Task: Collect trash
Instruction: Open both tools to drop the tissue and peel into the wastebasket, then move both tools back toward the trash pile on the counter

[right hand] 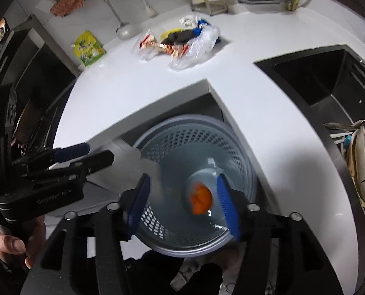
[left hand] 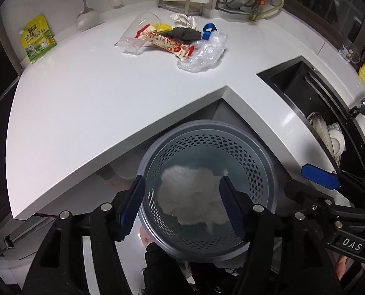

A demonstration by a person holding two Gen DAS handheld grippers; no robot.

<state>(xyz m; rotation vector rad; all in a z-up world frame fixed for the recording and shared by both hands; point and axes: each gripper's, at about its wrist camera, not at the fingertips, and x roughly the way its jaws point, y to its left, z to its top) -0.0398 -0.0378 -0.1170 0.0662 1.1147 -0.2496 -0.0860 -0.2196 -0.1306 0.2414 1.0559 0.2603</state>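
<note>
one perforated grey bin [left hand: 251, 152]; one crumpled white tissue [left hand: 192, 196] and one orange-filled clear piece [right hand: 202, 198], blurred, over it. on the counter [left hand: 84, 103]: one clear plastic cup [left hand: 138, 36], one red-and-cream snack wrapper [left hand: 167, 43], one clear plastic bag [left hand: 204, 54], one yellow-green pouch [left hand: 37, 38].

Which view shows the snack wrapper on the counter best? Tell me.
The left wrist view: the snack wrapper is sharp, its red ends and print clear, lying across the clear cup. In the right wrist view the wrapper is smaller and blurred.
</note>
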